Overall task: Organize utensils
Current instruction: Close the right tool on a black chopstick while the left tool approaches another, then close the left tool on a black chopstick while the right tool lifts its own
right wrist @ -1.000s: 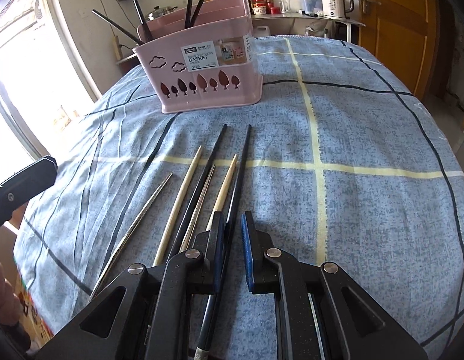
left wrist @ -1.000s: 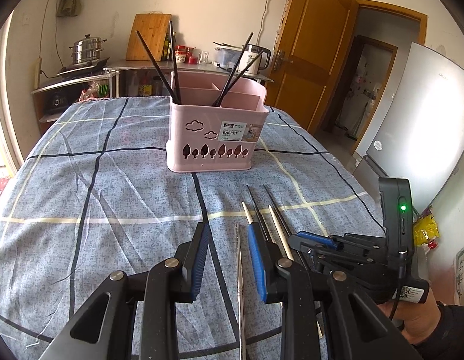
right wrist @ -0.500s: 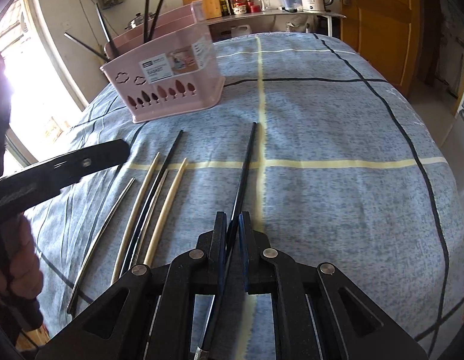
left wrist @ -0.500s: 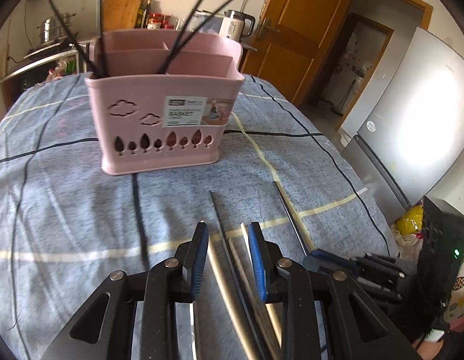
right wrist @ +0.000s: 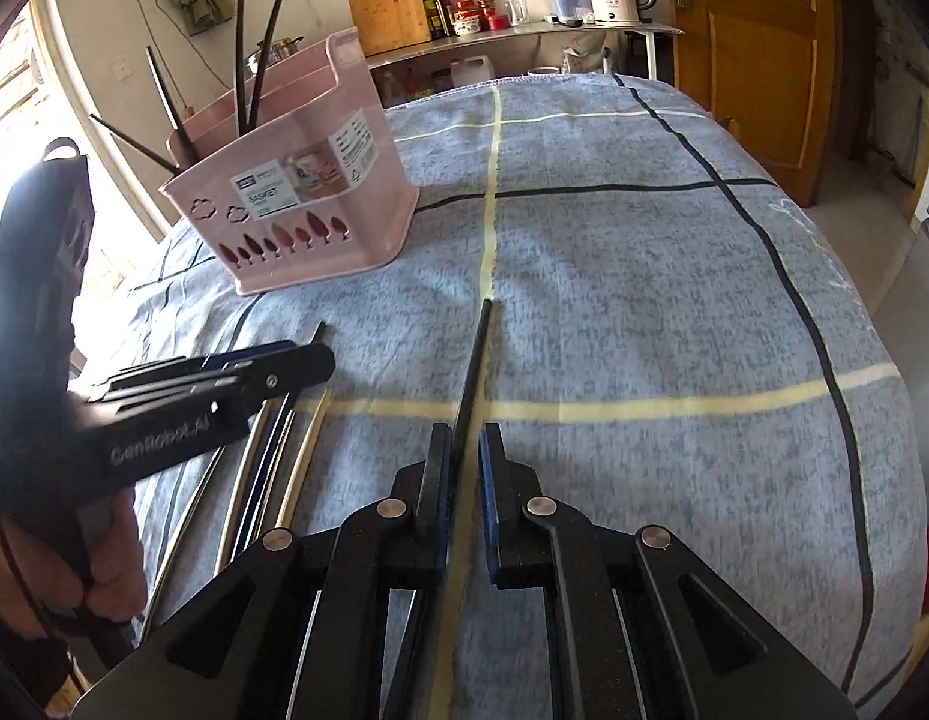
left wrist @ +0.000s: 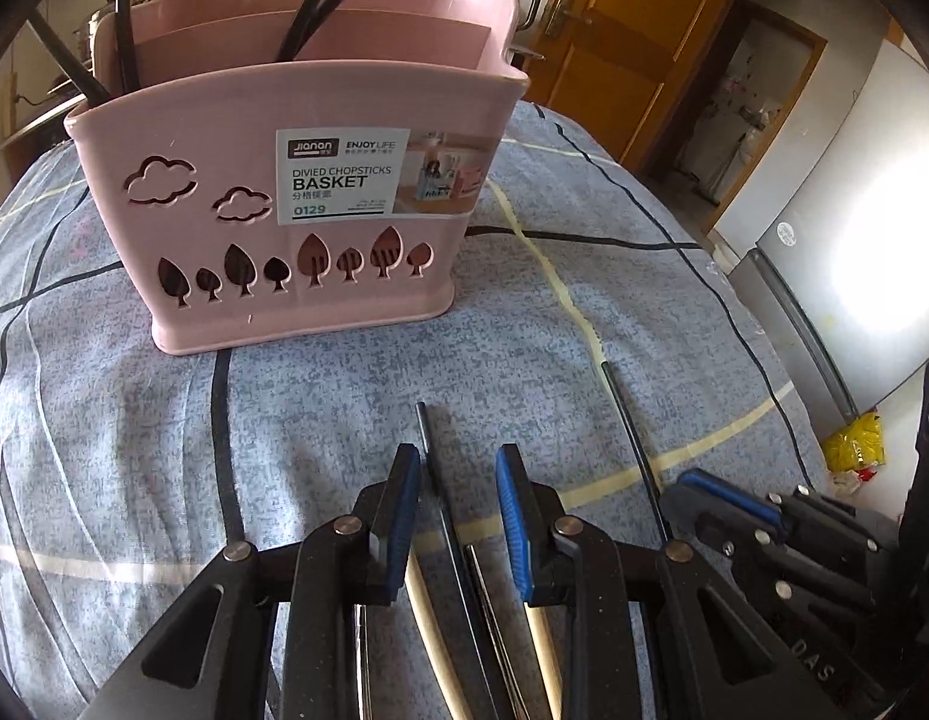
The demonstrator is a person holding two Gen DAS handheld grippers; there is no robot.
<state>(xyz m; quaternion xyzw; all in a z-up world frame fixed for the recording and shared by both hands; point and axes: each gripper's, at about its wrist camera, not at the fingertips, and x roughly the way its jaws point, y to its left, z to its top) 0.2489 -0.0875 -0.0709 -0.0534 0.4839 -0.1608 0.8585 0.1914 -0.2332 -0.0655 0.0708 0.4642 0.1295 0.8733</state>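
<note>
One pink basket [left wrist: 296,228]; two tongs [left wrist: 458,516] [right wrist: 464,480].

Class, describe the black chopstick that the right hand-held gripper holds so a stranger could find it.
Start at the pink basket. On the cloth to its right one black chopstick lies along the yellow stripe, apart from the bundle, pinched by the right hand-held gripper.

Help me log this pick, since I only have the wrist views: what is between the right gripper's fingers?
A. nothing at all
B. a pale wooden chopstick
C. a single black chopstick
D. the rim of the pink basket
C: in the right wrist view the right gripper is shut on one black chopstick that runs forward over the cloth, apart from the pink basket.
</note>
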